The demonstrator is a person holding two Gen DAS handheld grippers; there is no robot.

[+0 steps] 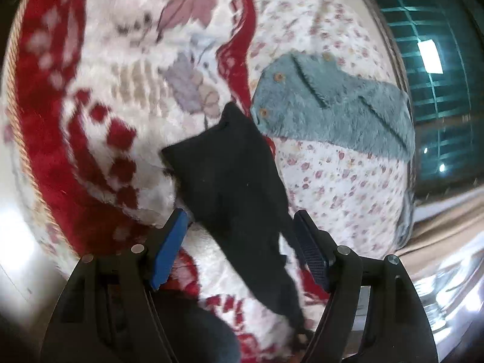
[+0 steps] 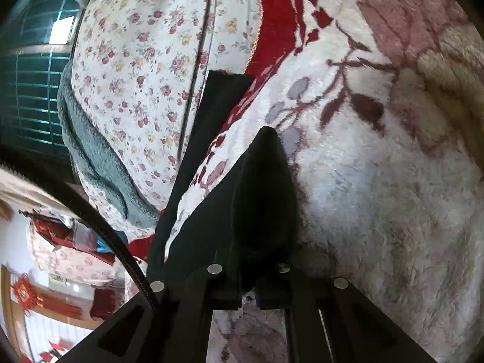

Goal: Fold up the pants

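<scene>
Right wrist view: right tool (image 2: 248,298) pinches the black fabric pants (image 2: 260,199) on the fleecy red-and-white blanket (image 2: 378,196) — left tool (image 1: 239,248) gapes wide, ungripped; next it likely needs cloth

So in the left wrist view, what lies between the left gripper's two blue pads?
In the left wrist view, black pants fabric runs through the gap of the open left gripper, lying on the red and white blanket. Neither pad presses it.
</scene>
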